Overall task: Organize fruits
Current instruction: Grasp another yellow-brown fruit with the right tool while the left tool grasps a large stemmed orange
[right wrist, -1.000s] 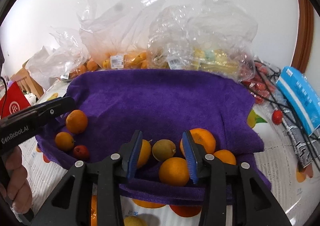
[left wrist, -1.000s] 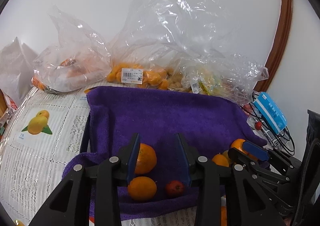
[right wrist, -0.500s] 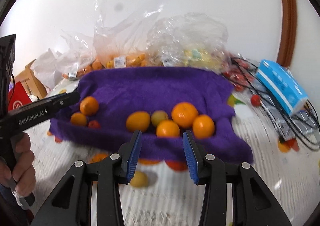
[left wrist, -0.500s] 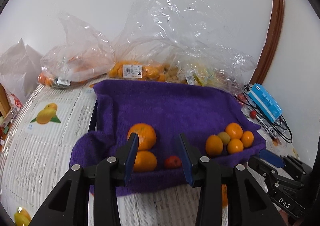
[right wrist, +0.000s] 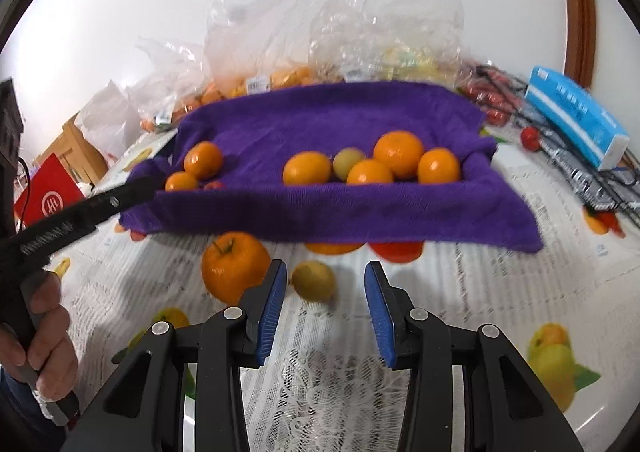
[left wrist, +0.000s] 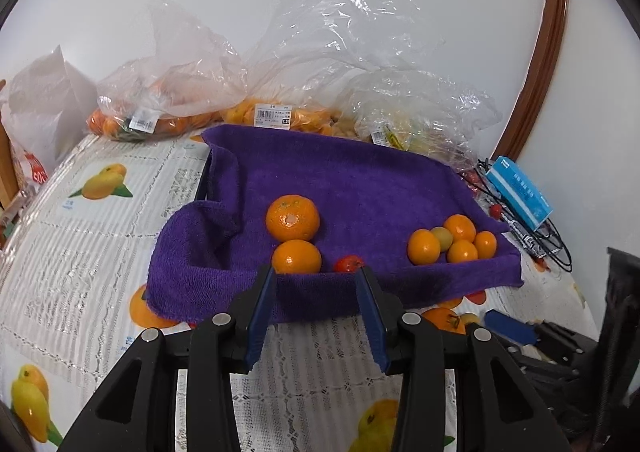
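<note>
Left tool (left wrist: 316, 292) and right tool (right wrist: 325, 292) both apart, empty, short of purple towel-lined tray (right wrist: 360, 212) front edge. Round orange mandarins (right wrist: 368, 162) clustered inside tray; orange persimmon (right wrist: 234, 266) and yellow lemon (right wrist: 314, 279) loose on lace-covered counter (right wrist: 460, 292), just ahead of right tool.

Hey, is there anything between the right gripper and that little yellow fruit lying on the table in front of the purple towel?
Nothing visible is. The right gripper is open, and the yellow fruit lies on the tablecloth just ahead of its left finger. The big orange sits close beside the fruit on the left, not in the path.
</note>
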A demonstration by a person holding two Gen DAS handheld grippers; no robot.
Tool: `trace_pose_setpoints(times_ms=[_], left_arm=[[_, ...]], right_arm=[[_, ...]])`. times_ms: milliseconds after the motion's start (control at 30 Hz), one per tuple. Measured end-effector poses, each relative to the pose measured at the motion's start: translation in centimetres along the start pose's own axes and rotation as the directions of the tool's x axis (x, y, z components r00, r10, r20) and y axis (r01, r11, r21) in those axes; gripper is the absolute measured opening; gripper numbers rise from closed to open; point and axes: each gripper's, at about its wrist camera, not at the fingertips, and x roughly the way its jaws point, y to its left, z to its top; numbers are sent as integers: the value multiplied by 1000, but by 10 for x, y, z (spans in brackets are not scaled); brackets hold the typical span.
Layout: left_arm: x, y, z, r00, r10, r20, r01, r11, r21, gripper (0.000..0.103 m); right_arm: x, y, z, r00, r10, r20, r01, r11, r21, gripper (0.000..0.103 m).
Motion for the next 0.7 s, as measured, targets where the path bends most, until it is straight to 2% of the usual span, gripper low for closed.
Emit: trace_pose_setpoints(times_ms=[233,300,700], left_arm=[[-1,-6,-2,1000,-10,3,10,1000,22,40],[-2,-6,-2,1000,-12,5,12,1000,26,40],[1,-6,-3,1000,-17,-7,18,1000,20,40]], right_arm=[[13,5,0,998,-22,-59,21,1000,-20,33],[14,8,0,998,-26,-61,24,999,-31,25],[7,-3,-2,998,-49,-35,50,998,23,25]])
